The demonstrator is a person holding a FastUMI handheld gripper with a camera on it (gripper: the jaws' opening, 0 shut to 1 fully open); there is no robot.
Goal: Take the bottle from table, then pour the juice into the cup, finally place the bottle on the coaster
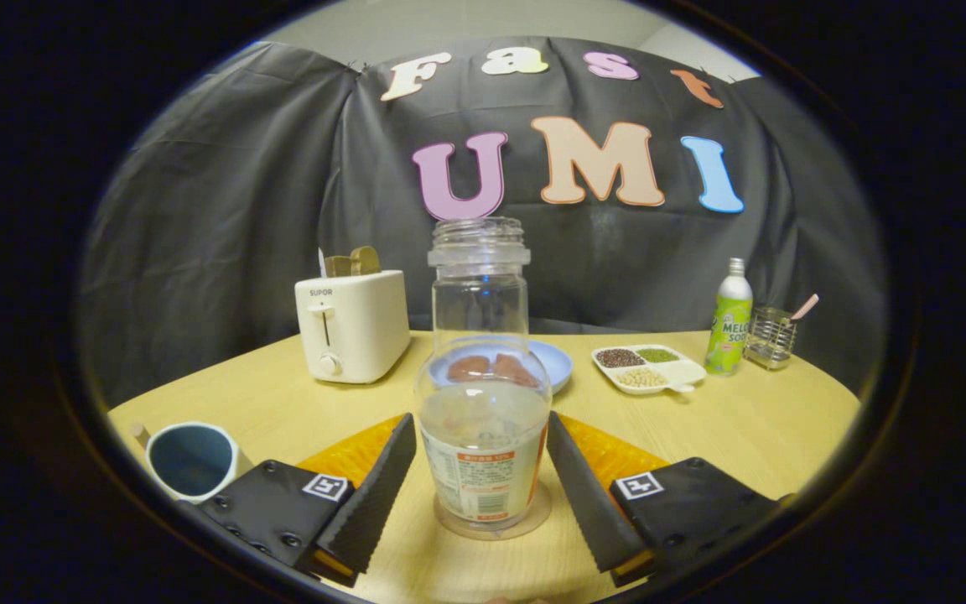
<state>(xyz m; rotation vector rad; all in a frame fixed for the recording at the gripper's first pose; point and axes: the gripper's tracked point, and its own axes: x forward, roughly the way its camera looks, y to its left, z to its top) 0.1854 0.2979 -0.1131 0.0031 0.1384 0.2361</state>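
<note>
In the lower centre of the frame a clear plastic bottle (481, 394) with no cap and a printed label stands upright on a round transparent coaster (493, 522) on the light wooden round table (751, 428). The bottle holds only a shallow layer of pale liquid near its wide lower body. The gripper (481, 470) has its two fingers spread wide, one on each side of the bottle's base; a small gap shows on each side, so neither finger presses on it. At the lower left, just beside the left finger's mount, lies a white cup with a blue-grey inside (192, 460), its mouth turned toward the camera. Behind the bottle, in the middle of the frame, a pale blue plate (554, 362) carries reddish-brown pieces (491, 367), seen partly through the bottle. At centre left stands a cream-white toaster (352, 323) with brown slices poking out of its top. To the centre right sits a white divided tray (651, 367) with dark, green and pale beans, then a green soda bottle with a silver top (731, 319), and farthest right a small wire holder (771, 337) with a pink-tipped stick.
</note>
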